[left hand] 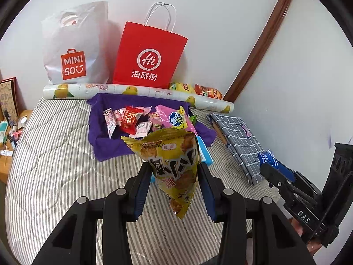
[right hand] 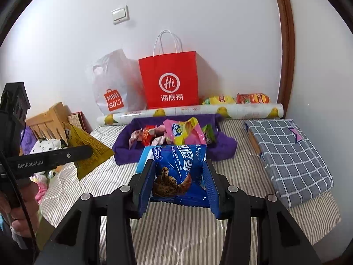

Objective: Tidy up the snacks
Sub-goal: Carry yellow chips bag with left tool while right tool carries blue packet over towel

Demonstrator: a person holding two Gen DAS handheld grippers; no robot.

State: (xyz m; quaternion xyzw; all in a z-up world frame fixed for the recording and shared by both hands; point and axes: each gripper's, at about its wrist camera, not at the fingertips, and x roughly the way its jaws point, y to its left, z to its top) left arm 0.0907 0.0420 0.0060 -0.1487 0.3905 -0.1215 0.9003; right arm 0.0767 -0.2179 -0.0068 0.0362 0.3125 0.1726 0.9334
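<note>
My left gripper (left hand: 175, 172) is shut on a yellow snack bag (left hand: 172, 161), held above the striped bed with its torn top toward the purple tray. My right gripper (right hand: 179, 172) is shut on a blue chocolate chip cookie pack (right hand: 178, 172), also lifted off the bed. Ahead of both lies a purple cloth tray (left hand: 97, 137) (right hand: 123, 150) with several small snack packets and a pink and yellow bag (right hand: 183, 132). The yellow snack bag (right hand: 88, 152) also shows at the left of the right wrist view, and the right gripper's side (left hand: 284, 178) at the right of the left wrist view.
A red paper bag (left hand: 150, 59) (right hand: 169, 81) and a white Miniso bag (left hand: 75, 48) lean on the wall behind a lemon-print roll (left hand: 136, 91). Two chip bags (right hand: 238, 99) lie by the roll. A grey checked cloth-covered bundle (right hand: 289, 156) lies at the right. A light blue box (right hand: 144, 156) sits before the tray.
</note>
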